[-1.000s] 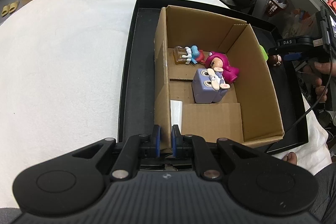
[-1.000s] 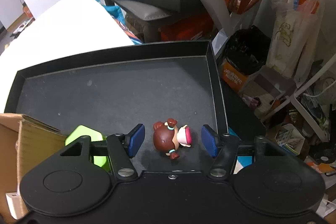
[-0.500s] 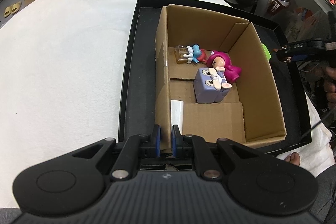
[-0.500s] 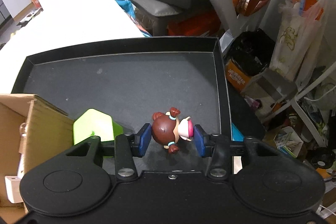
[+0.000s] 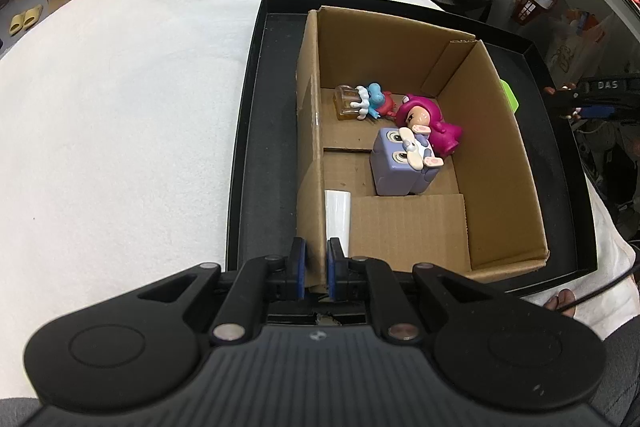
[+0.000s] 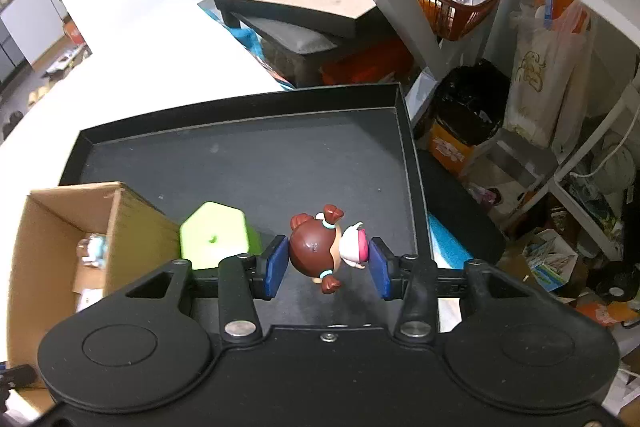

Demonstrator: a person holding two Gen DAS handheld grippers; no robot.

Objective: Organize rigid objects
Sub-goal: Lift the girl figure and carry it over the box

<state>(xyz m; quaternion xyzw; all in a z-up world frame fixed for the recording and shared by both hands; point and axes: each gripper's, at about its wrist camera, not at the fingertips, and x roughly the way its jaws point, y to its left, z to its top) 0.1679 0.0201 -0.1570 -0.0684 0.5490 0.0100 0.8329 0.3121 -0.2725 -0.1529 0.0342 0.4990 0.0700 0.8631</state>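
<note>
My right hand-held gripper pinches a small doll between its blue pads: glossy brown hair in two buns with teal ties, white and pink outfit, lying sideways above the black tray, beside a lime green block. My left hand-held gripper is pressed onto the near wall of the cardboard box, which holds a pink-haired doll, a purple cube toy and a blue figure.

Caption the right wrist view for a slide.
Right claw shut on brown-haired figurine above black tray, beside green block.
</note>
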